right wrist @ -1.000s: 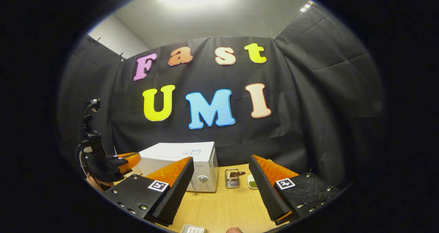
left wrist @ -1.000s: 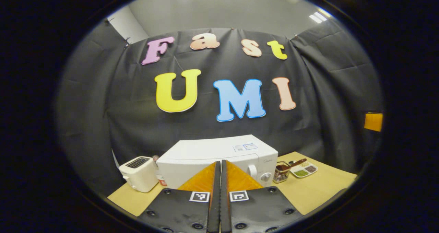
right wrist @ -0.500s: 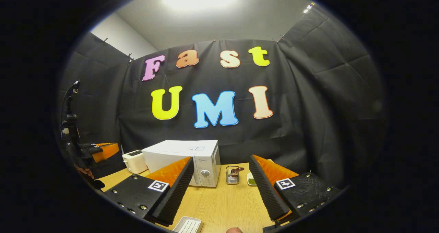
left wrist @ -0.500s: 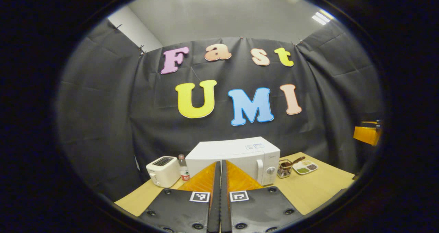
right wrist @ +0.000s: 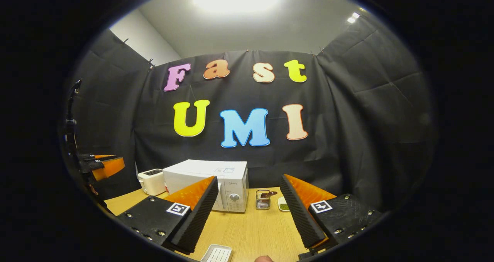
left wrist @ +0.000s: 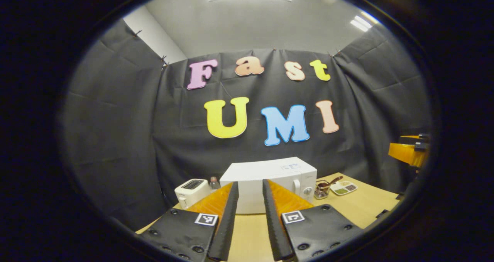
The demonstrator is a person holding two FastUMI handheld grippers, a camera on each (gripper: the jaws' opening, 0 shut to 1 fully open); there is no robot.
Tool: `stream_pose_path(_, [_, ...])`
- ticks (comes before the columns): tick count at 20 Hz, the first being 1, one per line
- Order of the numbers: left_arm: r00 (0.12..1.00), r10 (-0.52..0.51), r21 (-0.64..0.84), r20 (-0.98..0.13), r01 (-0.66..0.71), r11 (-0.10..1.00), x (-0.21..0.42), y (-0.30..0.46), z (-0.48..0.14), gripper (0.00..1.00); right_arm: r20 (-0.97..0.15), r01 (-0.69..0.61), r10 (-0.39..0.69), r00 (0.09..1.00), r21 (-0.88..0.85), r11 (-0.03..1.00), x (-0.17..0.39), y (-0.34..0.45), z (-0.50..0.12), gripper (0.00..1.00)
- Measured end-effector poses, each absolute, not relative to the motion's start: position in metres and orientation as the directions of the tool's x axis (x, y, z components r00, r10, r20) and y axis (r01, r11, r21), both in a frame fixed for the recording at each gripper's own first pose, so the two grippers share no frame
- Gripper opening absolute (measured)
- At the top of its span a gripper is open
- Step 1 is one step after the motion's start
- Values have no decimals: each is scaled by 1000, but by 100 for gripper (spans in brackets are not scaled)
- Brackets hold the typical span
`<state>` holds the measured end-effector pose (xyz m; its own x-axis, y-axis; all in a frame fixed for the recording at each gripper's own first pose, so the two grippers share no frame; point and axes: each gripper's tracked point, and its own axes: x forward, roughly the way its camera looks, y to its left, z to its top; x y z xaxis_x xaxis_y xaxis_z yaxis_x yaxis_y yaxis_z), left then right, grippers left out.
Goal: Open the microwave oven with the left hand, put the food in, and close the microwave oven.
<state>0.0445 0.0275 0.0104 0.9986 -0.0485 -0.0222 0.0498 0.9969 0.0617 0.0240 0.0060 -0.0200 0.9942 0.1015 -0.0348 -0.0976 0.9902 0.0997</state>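
The white microwave (left wrist: 270,173) stands at the back of the wooden table (left wrist: 359,208) with its door closed, handle and dial on its right side. My left gripper (left wrist: 250,186) hovers in front of it, some way off, fingers parted by a narrow gap with nothing between them. In the right gripper view the microwave (right wrist: 208,177) sits left of centre, and my right gripper (right wrist: 249,181) is wide open and holds nothing. A white ridged dish (right wrist: 218,253) lies on the table just below the right gripper. The left gripper (right wrist: 102,165) appears at the left edge, the right gripper (left wrist: 409,154) at the right edge.
A white toaster (left wrist: 191,190) and a small bottle (left wrist: 213,183) stand left of the microwave. To its right are a metal holder (left wrist: 321,190) with a spoon and a small divided tray (left wrist: 341,188). Black cloth walls close in the booth.
My left gripper's fingers have gone from shut to slightly parted. Both grippers have drawn back from the microwave, which looks smaller and farther off. The right gripper stays wide open.
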Motion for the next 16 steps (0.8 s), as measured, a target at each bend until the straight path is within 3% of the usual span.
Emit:
stream_pose_path(1, [999,-49,64,-21,50,997,43,30,10,57,-30,-97,100,994,99,990,22,10,-19,98])
stream_pose_path(2, [998,-52,67,-21,54,996,41,30,9,54,-24,-96,99,995,99,990,21,12,-18,98])
stream_pose_path(8, [999,-46,79,13,45,996,41,39,16,100,-21,-86,88,996,100,991,22,21,-17,98])
stream_pose_path(13, [999,-30,68,35,27,997,41,41,22,100,-15,-82,84,996,101,992,24,23,-15,98])
stream_pose_path(14, [999,-29,64,37,27,998,41,42,22,94,-13,-83,84,996,97,992,24,23,-15,98])
stream_pose_path(16, [999,-25,56,43,22,998,40,43,22,94,-6,-85,86,996,92,992,25,25,-13,98])
